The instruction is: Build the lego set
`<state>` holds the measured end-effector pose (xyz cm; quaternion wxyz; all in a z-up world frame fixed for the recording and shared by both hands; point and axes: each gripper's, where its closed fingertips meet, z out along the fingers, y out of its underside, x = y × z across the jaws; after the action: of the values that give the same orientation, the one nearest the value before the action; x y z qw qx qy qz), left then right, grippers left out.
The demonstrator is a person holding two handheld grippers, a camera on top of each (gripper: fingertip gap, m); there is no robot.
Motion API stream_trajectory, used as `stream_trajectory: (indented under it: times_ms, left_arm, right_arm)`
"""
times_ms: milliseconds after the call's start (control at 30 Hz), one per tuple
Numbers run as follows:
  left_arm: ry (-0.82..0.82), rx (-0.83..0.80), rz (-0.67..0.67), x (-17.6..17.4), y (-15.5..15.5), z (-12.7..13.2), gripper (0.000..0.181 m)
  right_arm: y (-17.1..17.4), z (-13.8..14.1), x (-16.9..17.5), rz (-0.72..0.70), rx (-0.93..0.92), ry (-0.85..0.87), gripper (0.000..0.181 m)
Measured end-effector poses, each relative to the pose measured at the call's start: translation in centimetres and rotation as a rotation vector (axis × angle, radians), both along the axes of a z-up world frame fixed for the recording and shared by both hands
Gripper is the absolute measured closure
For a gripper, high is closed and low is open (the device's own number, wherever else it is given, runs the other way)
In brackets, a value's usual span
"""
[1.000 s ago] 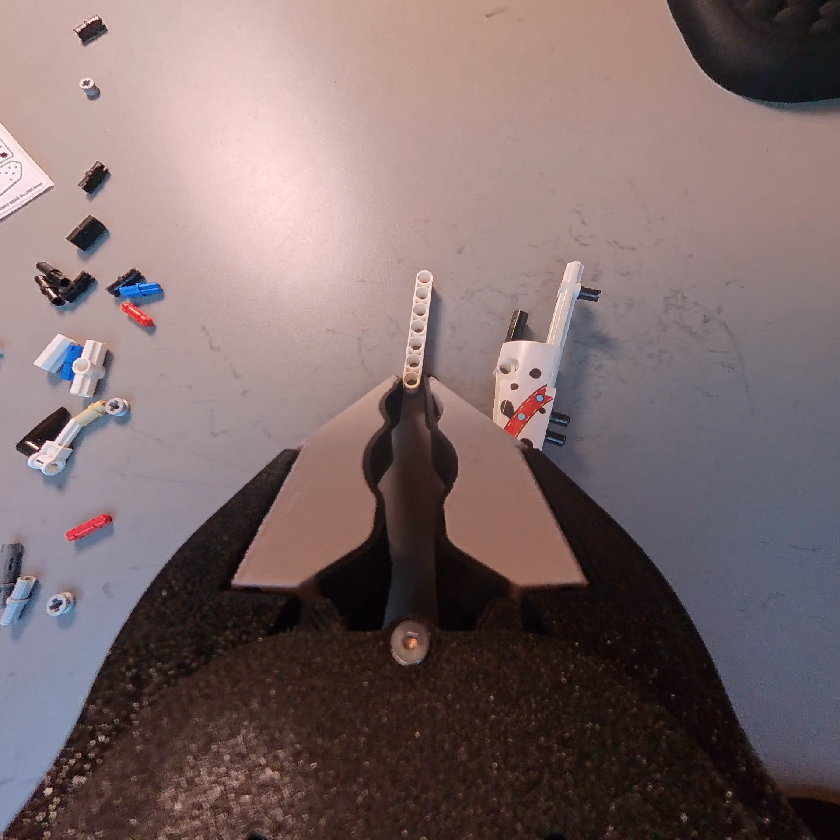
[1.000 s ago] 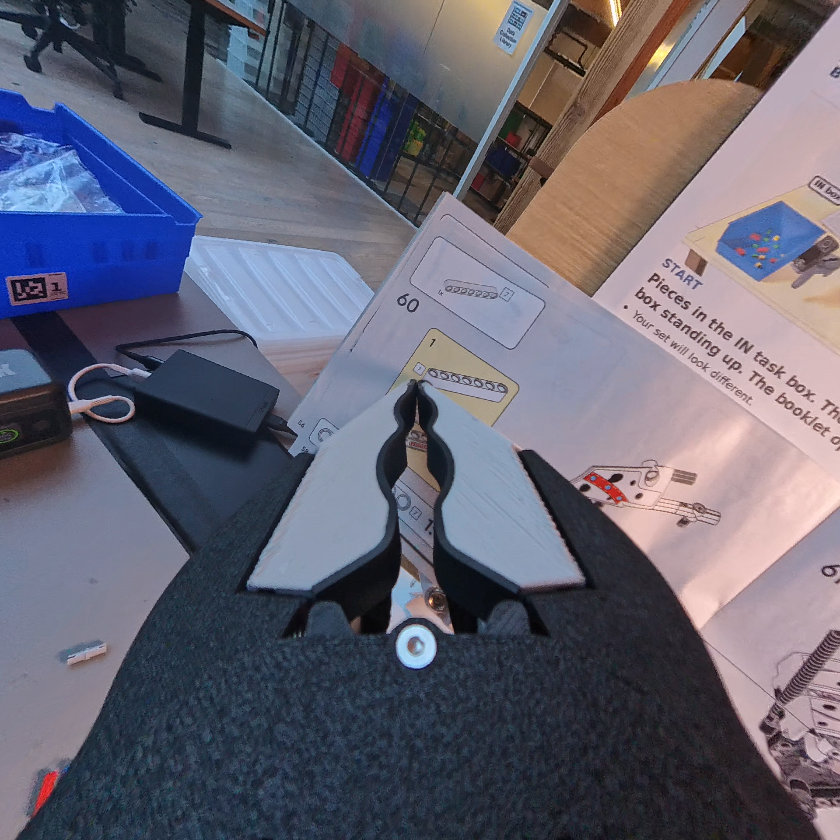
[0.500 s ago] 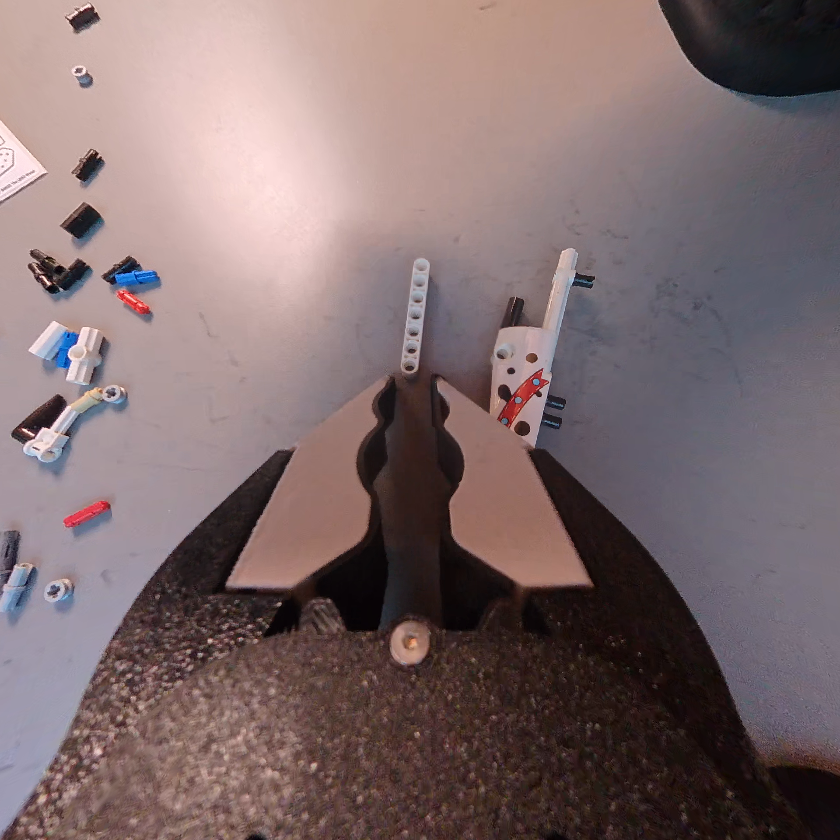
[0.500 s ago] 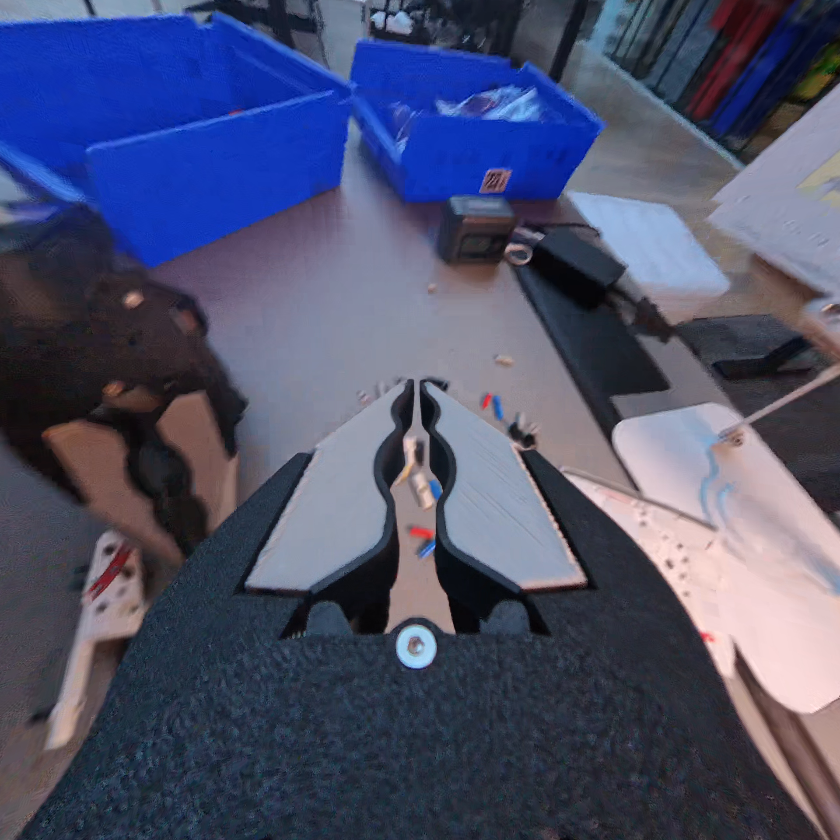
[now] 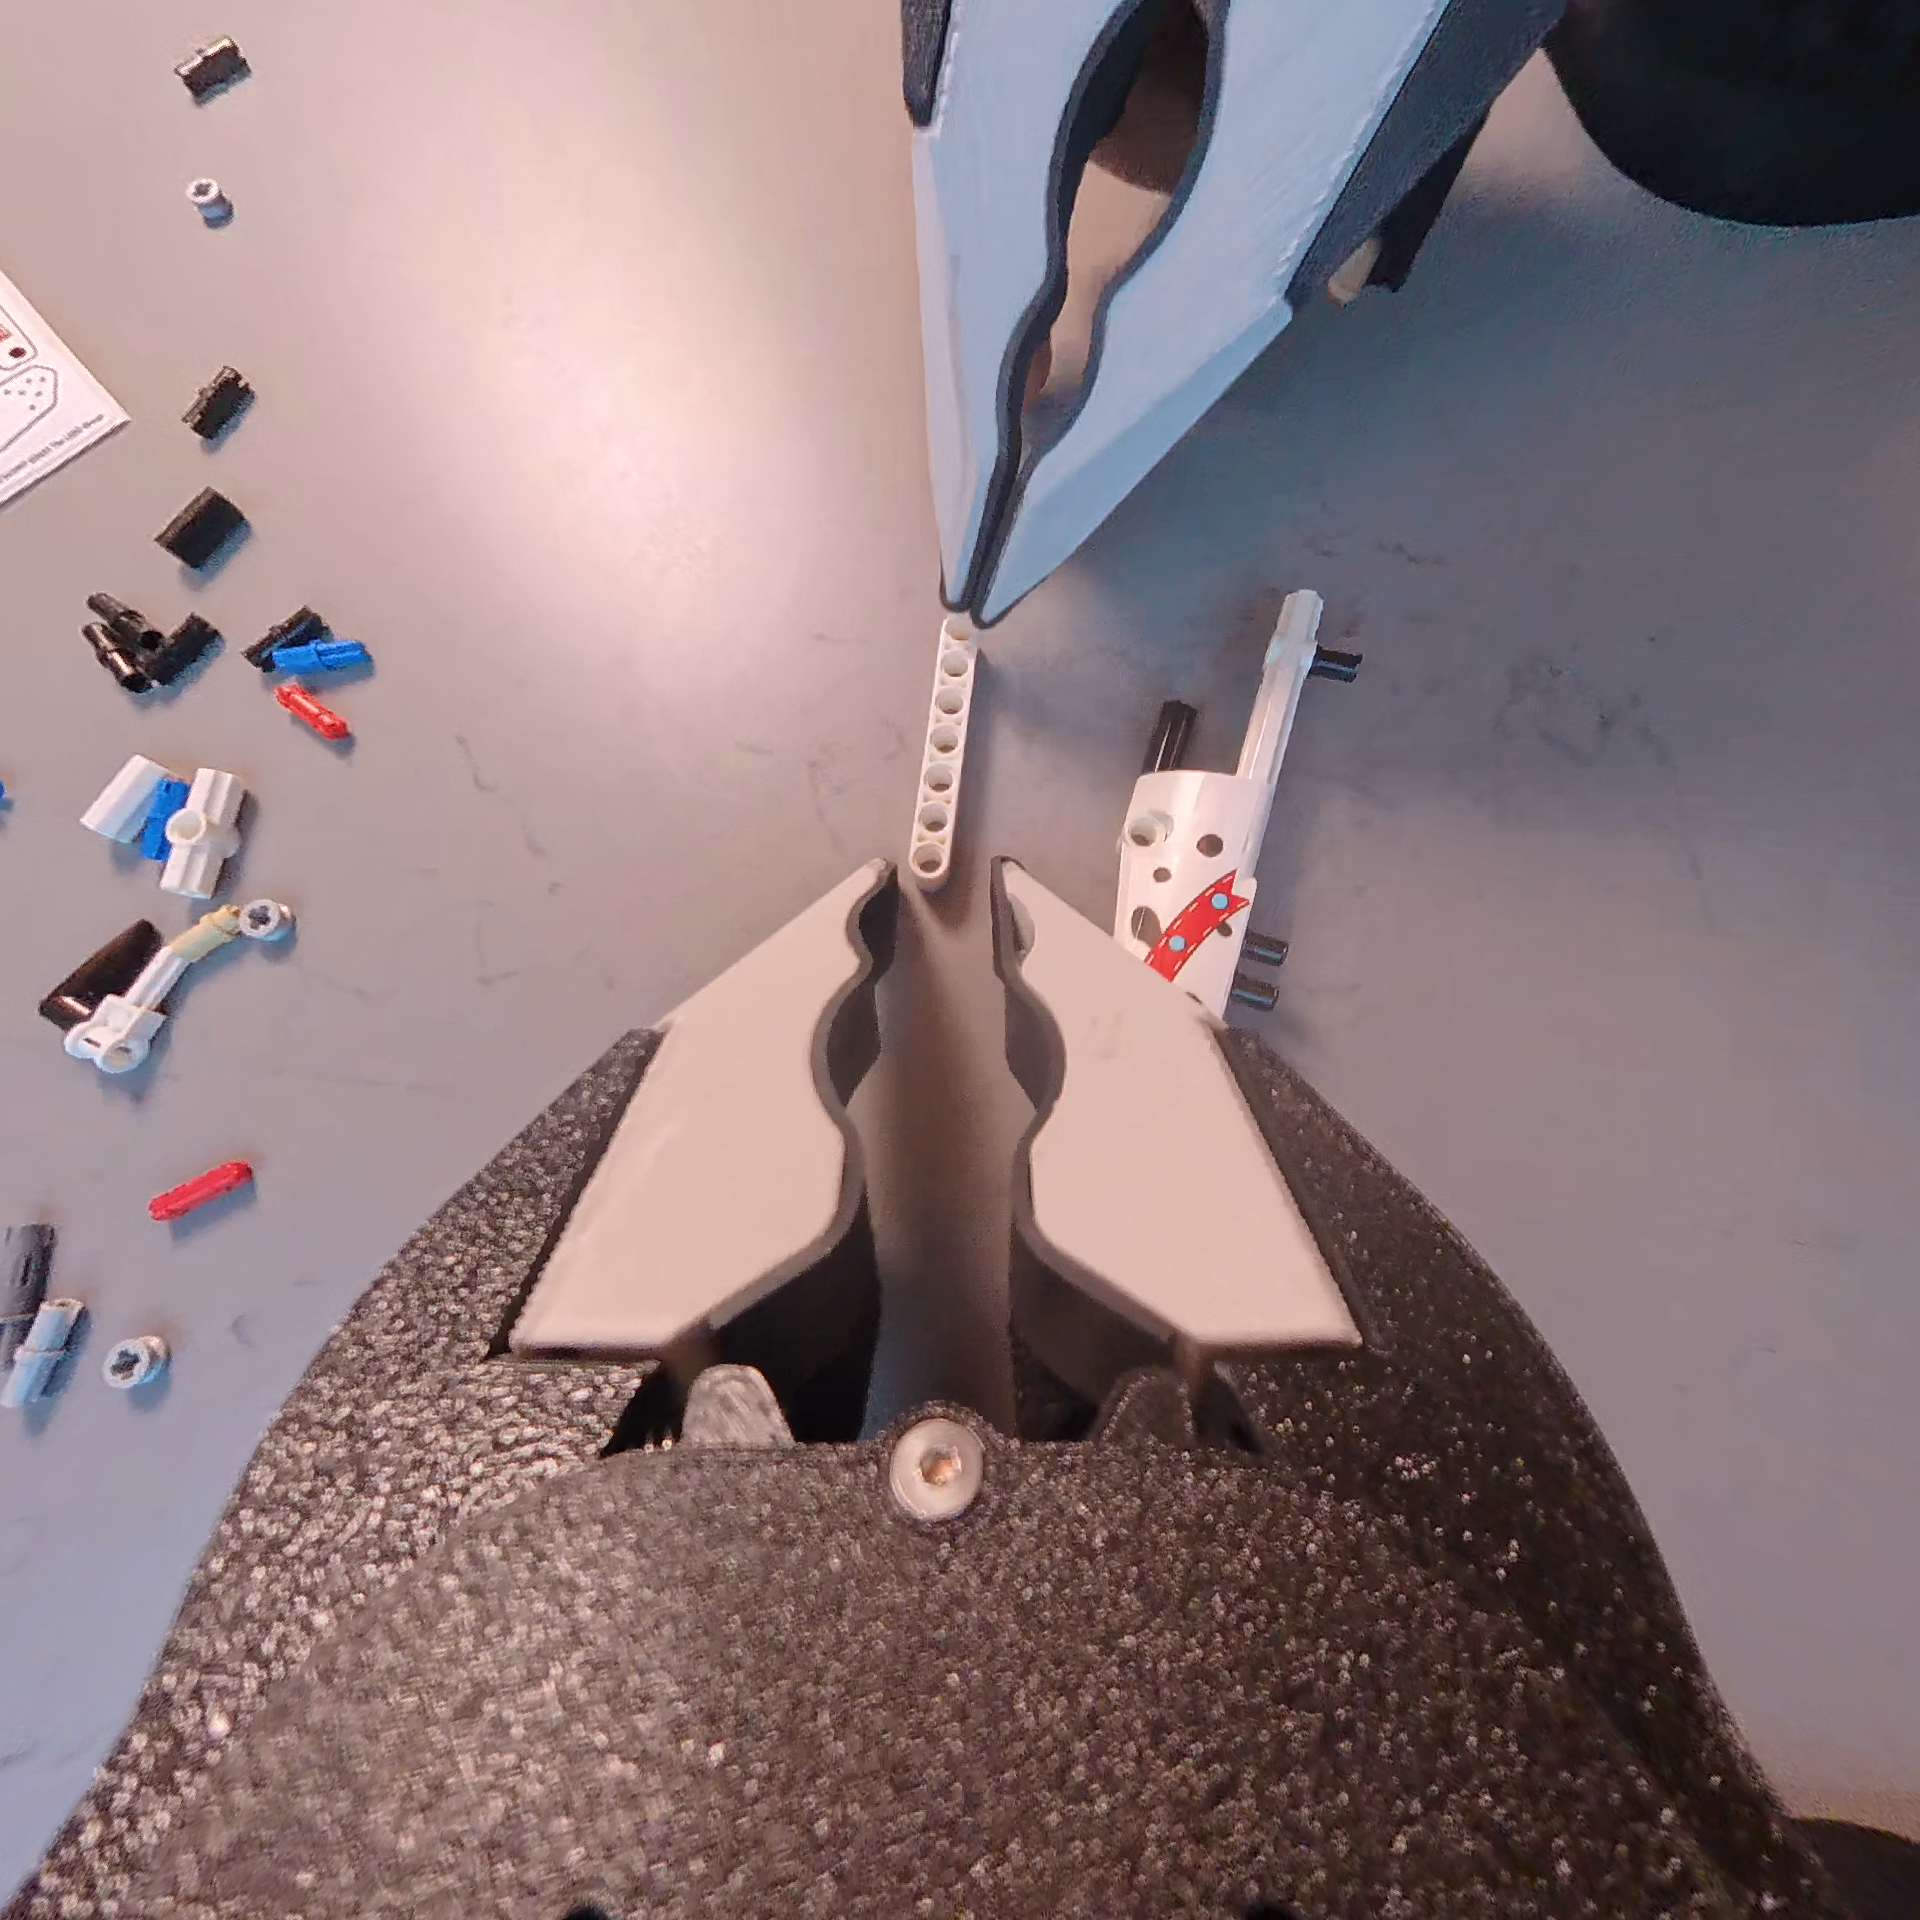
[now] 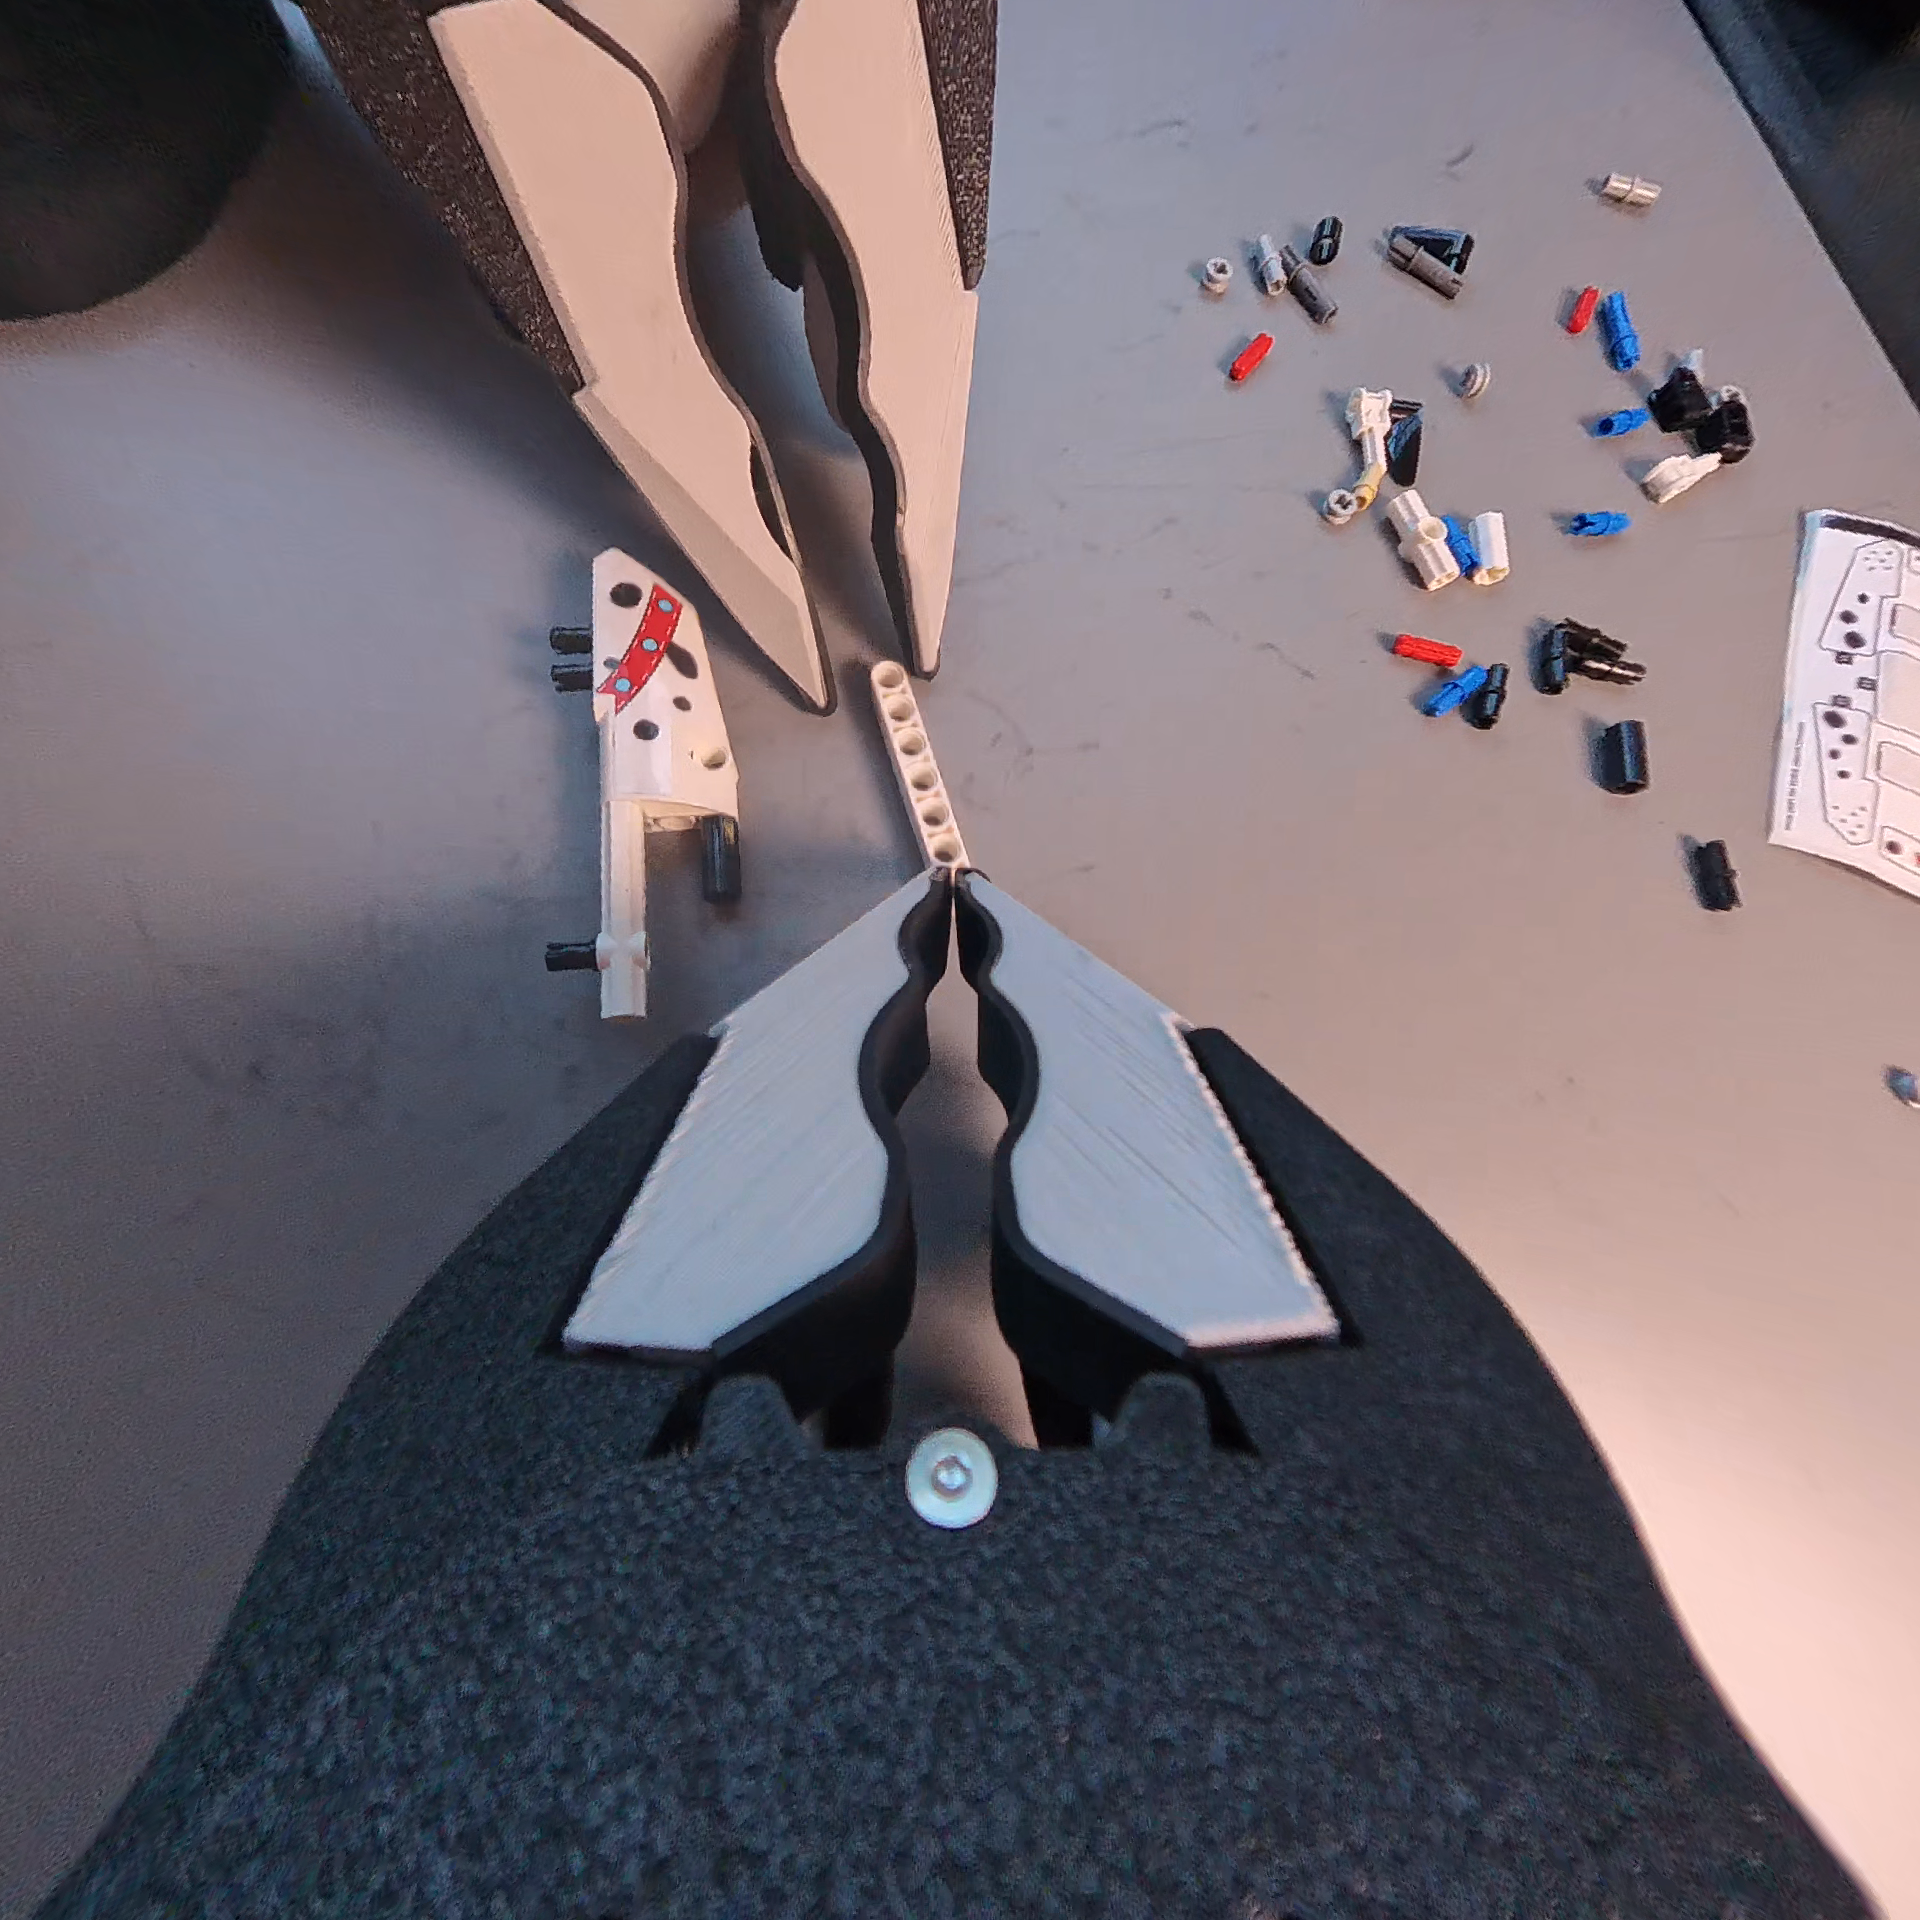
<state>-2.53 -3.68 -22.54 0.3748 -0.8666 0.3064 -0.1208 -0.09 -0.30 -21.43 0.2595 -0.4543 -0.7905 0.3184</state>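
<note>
A long white beam with holes (image 5: 948, 758) lies flat on the grey table. My left gripper (image 5: 943, 873) is open, and the beam's near end lies between its fingertips without being clamped. My right gripper (image 5: 971, 615) comes down from the top, shut, with its tips at the beam's far end. In the right wrist view, my right gripper (image 6: 951, 878) is shut right at one end of the beam (image 6: 920, 769). The open left gripper (image 6: 873, 688) straddles the other end. A white spotted sub-assembly with a red stripe (image 5: 1184, 883) (image 6: 649, 707) lies beside the beam.
Several loose small pieces, black, blue, red and white (image 5: 187, 821) (image 6: 1455, 540), are scattered to one side. A white sticker sheet (image 5: 42, 416) (image 6: 1849, 707) lies beyond them. A dark rounded object (image 5: 1766, 104) sits at the table's far corner. Spacing between my two grippers at the tips: around 5 cm.
My right gripper swung away from the instruction booklet, down to the table, to the beam's far end. My left gripper opened wider and let the beam's end go.
</note>
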Motion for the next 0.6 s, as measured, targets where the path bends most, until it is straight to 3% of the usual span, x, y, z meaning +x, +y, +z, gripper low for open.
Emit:
stream_trajectory:
  times_ms: [233, 600]
  left_arm:
    - [0.004, -0.001, -0.016, 0.60, 0.02, -0.06, 0.174]
    - [0.002, -0.002, -0.017, 0.64, 0.03, -0.08, 0.174]
  right_arm:
    - [-0.24, -0.11, -0.22, 0.012, 0.014, -0.001, 0.181]
    - [-0.80, -0.16, -0.74, 0.025, 0.007, -0.005, 0.181]
